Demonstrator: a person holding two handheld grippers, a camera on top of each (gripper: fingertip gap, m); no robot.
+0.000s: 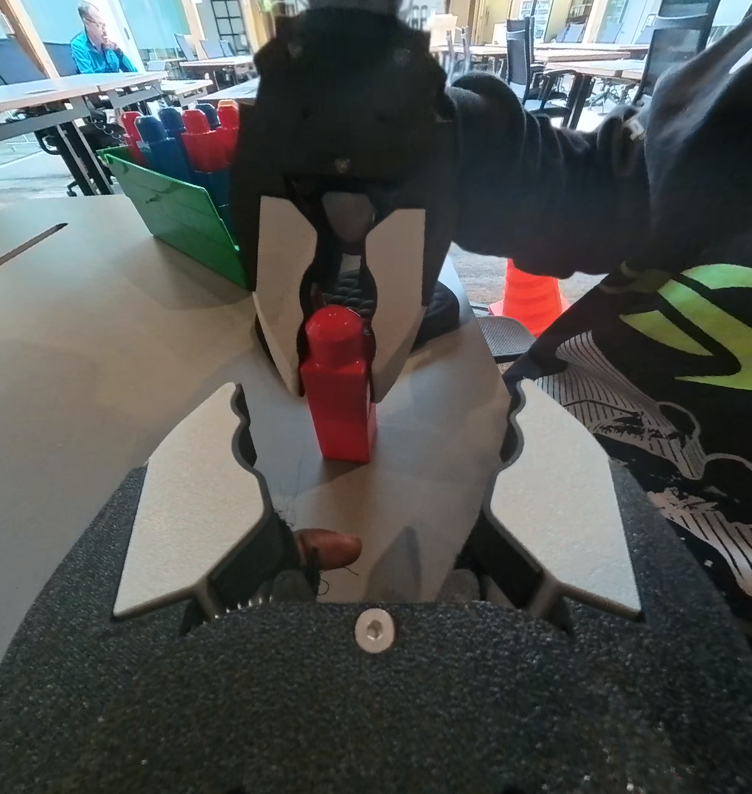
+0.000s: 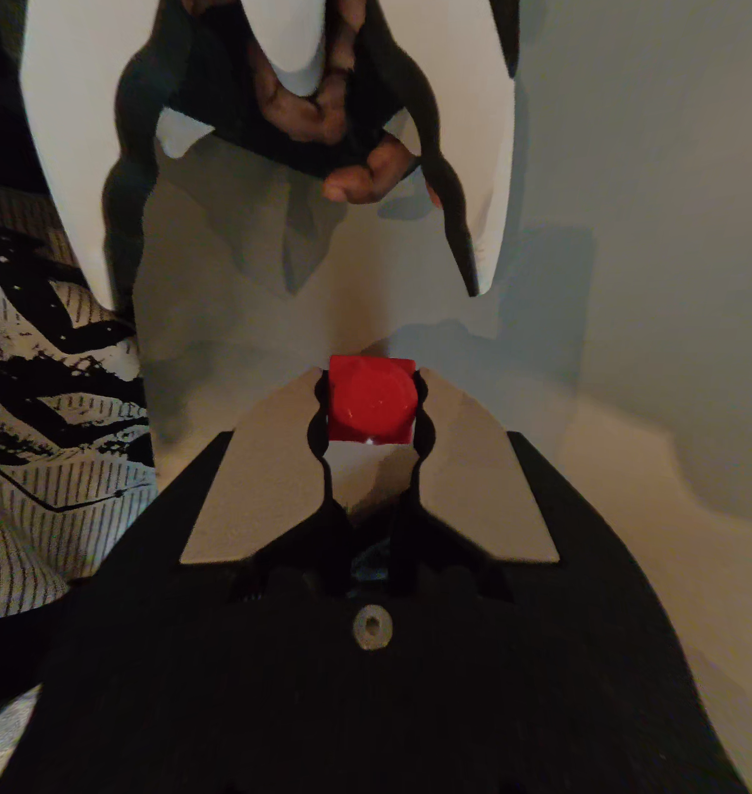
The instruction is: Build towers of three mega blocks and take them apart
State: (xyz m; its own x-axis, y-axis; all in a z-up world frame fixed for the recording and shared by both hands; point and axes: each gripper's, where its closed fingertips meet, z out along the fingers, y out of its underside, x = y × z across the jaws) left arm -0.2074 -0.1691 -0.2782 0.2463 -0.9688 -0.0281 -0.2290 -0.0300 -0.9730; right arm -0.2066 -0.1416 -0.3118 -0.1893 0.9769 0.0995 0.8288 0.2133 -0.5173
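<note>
Now right gripper jaws clamped on red tower's top block; left gripper spread, empty. Best braced low on tabletop, then pulled straight.

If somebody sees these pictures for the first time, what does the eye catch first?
First, the red block tower standing upright on the grey table, with the right gripper closed on its top block from above. The left gripper waits open just in front of it. Behind, a green bin holds more red and blue blocks.
</note>
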